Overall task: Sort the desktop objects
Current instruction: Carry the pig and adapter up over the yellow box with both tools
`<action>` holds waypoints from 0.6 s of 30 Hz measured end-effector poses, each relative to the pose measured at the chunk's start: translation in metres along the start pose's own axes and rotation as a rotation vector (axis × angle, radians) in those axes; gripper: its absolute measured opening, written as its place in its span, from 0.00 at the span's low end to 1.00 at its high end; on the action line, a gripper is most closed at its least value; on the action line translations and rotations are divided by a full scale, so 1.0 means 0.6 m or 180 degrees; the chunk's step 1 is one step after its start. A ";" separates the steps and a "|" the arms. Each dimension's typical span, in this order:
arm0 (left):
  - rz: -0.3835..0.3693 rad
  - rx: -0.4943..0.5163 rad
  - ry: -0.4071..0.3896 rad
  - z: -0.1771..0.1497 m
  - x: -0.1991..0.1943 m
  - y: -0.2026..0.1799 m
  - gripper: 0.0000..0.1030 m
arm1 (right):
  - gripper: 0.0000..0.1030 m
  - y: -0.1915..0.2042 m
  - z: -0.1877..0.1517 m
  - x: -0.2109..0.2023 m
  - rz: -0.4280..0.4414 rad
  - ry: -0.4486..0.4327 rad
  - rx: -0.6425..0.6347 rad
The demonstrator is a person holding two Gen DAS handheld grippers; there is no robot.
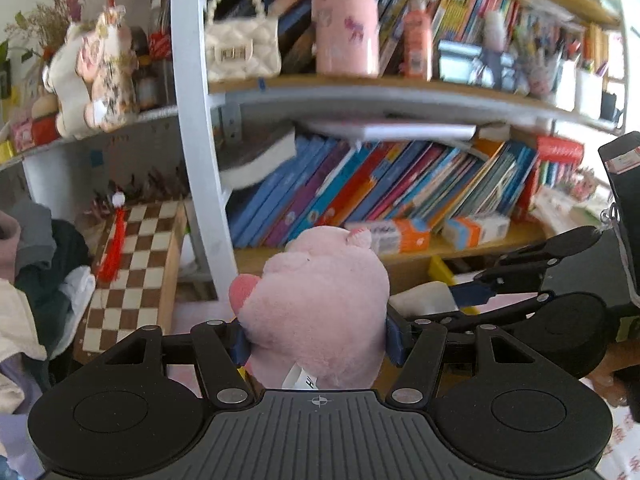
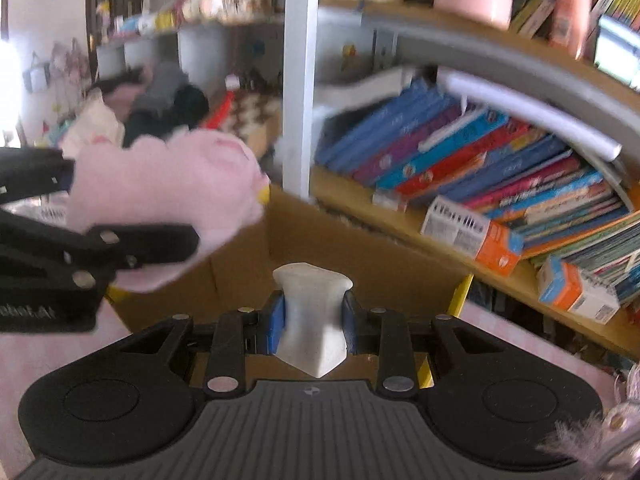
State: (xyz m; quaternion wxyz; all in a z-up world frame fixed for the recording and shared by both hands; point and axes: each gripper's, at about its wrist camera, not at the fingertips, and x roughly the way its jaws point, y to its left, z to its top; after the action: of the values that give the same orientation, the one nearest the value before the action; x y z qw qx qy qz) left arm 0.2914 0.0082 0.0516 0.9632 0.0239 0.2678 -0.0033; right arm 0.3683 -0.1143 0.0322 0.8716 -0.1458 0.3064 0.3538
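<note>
My left gripper (image 1: 316, 338) is shut on a pink plush pig (image 1: 320, 304), whose body bulges up between the blue pads; a white tag hangs below it. The same plush pig (image 2: 172, 196) shows at the left of the right wrist view, clamped in the left gripper (image 2: 132, 216). My right gripper (image 2: 312, 322) is shut on a small white waisted block (image 2: 312, 316), pinched at its narrow middle. In the left wrist view the right gripper (image 1: 468, 294) reaches in from the right with the white block (image 1: 420, 298) in its blue pads. Both grippers hang above an open cardboard box (image 2: 360, 264).
A shelf unit with a white upright post (image 1: 200, 160) stands ahead, packed with leaning books (image 1: 400, 188) and small orange-and-white cartons (image 2: 472, 232). A checkerboard (image 1: 132, 272), a clothes pile (image 1: 36, 272) and a pink tablecloth (image 2: 520, 340) lie around.
</note>
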 end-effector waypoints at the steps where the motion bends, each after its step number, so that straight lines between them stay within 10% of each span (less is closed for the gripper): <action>1: 0.0015 0.0011 0.0040 -0.002 0.009 0.002 0.59 | 0.27 -0.005 -0.002 0.013 0.0012 0.0067 -0.0014; 18: 0.0024 0.0092 0.0778 -0.014 0.180 0.019 0.59 | 0.27 -0.011 0.006 0.182 0.0130 0.0895 -0.1183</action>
State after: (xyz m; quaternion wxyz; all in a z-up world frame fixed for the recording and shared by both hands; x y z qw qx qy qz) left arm 0.3800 0.0206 -0.0108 0.9229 0.0390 0.3831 -0.0007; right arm 0.4362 -0.0598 -0.0344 0.7712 -0.3455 0.3573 0.3979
